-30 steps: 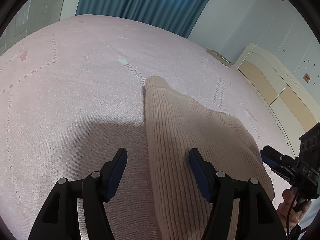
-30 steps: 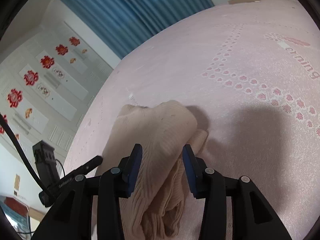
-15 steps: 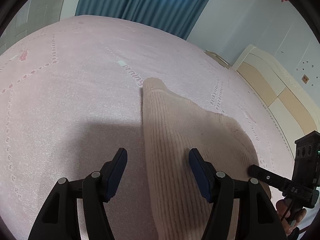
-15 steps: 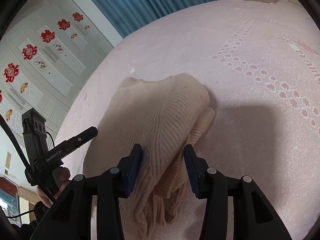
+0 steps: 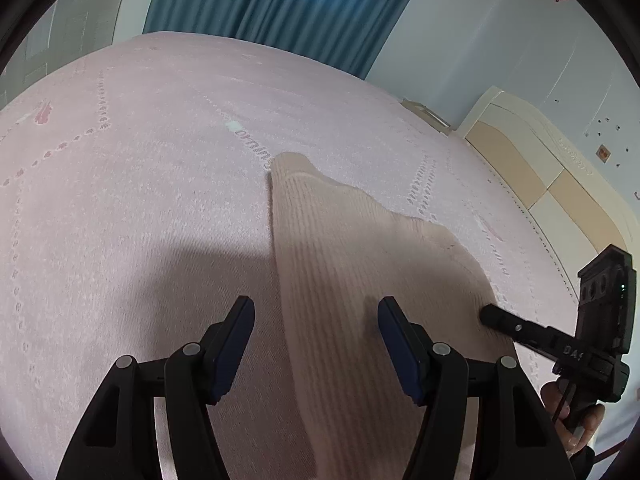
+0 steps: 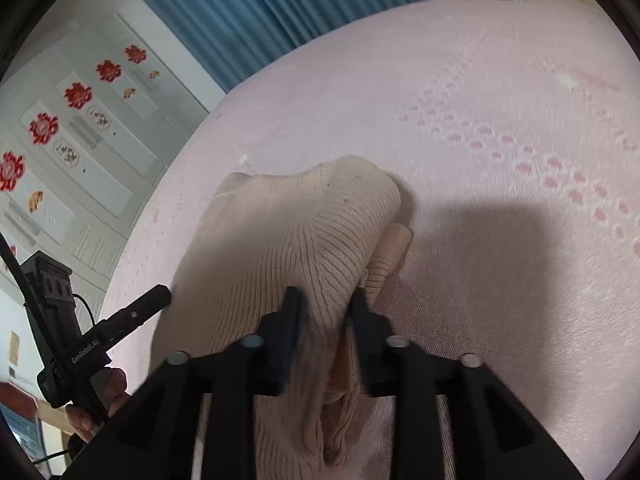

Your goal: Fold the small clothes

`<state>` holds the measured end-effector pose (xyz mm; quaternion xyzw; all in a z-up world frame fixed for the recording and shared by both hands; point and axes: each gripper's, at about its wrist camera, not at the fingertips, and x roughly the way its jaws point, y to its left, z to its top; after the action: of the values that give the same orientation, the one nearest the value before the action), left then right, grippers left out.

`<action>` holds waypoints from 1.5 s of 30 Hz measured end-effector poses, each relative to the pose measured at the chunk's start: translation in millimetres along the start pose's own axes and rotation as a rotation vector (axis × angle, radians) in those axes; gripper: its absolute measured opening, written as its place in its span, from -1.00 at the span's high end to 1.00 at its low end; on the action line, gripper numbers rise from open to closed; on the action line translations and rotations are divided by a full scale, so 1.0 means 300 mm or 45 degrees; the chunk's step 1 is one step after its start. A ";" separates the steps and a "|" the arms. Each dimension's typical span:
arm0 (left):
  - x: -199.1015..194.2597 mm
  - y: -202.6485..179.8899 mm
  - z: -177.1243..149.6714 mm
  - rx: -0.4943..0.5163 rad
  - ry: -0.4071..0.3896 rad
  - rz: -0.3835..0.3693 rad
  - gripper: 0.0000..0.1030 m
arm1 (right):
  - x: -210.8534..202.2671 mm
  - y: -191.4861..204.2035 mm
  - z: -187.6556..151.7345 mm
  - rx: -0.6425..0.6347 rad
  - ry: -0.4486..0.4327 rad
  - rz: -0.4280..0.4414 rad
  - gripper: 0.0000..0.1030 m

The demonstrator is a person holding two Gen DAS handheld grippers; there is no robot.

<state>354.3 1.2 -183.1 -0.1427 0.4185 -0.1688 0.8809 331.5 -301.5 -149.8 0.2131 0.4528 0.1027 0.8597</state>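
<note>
A beige ribbed knit garment (image 5: 352, 264) lies on the pink bedspread (image 5: 140, 160). My left gripper (image 5: 316, 332) is open and empty, its jaws straddling the garment's left edge just above it. In the right wrist view my right gripper (image 6: 326, 312) has closed on a bunched fold of the garment (image 6: 296, 240), which is folded over on itself with a ribbed cuff (image 6: 390, 248) sticking out at the right. The right gripper also shows at the right edge of the left wrist view (image 5: 560, 340).
The bed has a cream headboard (image 5: 532, 152) at the right. Blue curtains (image 5: 280, 4) hang behind the bed. White wardrobe doors with red flower stickers (image 6: 76, 120) stand to the left. The other hand-held gripper (image 6: 100, 332) is at the left in the right wrist view.
My right gripper has narrowed from open to shut on a fold of the garment. The left gripper has stayed open in place over the garment's edge.
</note>
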 end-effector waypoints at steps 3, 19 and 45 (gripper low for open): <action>-0.054 -0.025 -0.029 0.049 -0.028 0.014 -0.20 | -0.070 0.025 -0.036 -0.060 -0.046 -0.007 0.17; -0.178 -0.113 -0.324 0.346 0.112 0.190 -0.20 | -0.231 0.112 -0.324 -0.250 -0.064 -0.044 0.10; -0.178 -0.116 -0.325 0.302 0.026 0.212 0.68 | -0.174 0.060 -0.316 -0.208 -0.051 -0.141 0.89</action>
<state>239.8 -18.7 -192.2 -0.0005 0.4149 -0.1449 0.8982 224.3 -278.9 -150.6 0.1189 0.4369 0.0873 0.8873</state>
